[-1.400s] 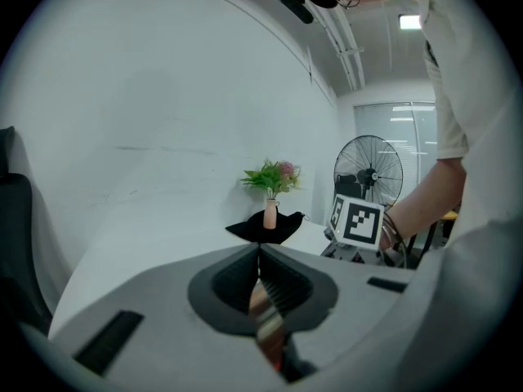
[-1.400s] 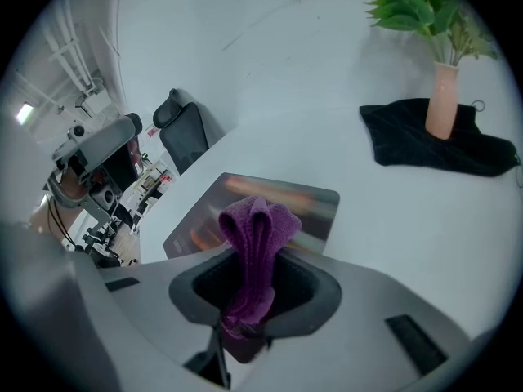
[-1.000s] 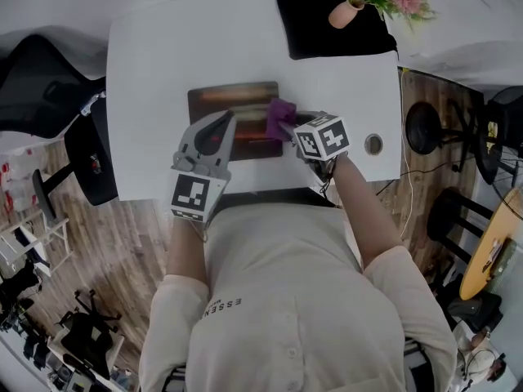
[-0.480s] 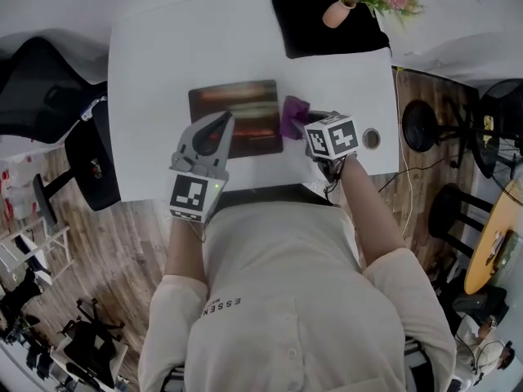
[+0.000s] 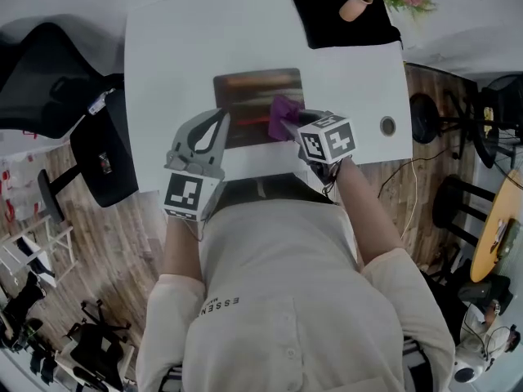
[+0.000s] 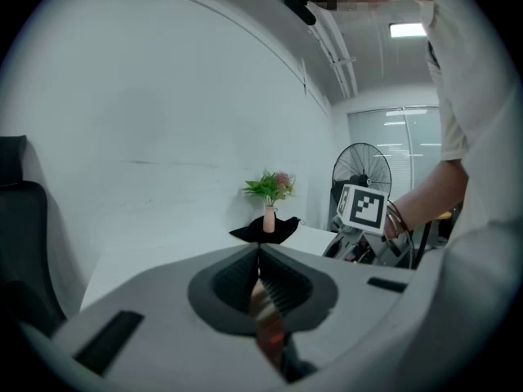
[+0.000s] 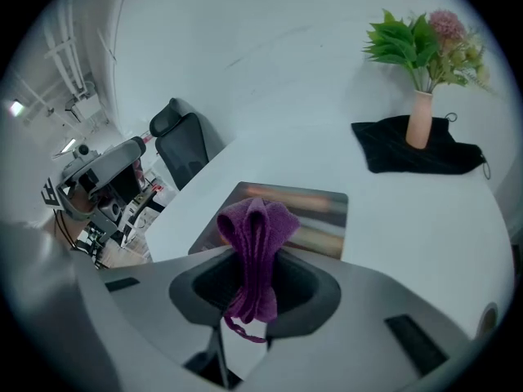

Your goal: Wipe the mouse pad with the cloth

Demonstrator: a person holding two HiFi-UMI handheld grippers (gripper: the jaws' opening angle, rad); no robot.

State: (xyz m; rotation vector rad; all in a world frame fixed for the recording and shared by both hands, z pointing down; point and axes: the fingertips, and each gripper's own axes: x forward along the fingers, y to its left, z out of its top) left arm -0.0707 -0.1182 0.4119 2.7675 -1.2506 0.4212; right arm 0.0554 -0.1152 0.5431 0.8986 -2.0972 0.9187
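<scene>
The mouse pad, dark with reddish streaks, lies flat in the middle of the white table. My right gripper is shut on a purple cloth, which hangs bunched over the pad's right part. In the right gripper view the cloth sticks up out of the right gripper, with the mouse pad just beyond. My left gripper sits at the pad's near left corner. In the left gripper view the left gripper is shut, with a thin reddish strip of the pad's edge between its jaws.
A black cloth with a vase of flowers lies at the table's far right corner. A round cable hole is in the table right of my right gripper. A black office chair stands left of the table, a fan on the right.
The right gripper carried the purple cloth right, past the pad's right edge, then back left onto the pad. The left gripper has held its place at the pad's near left corner.
</scene>
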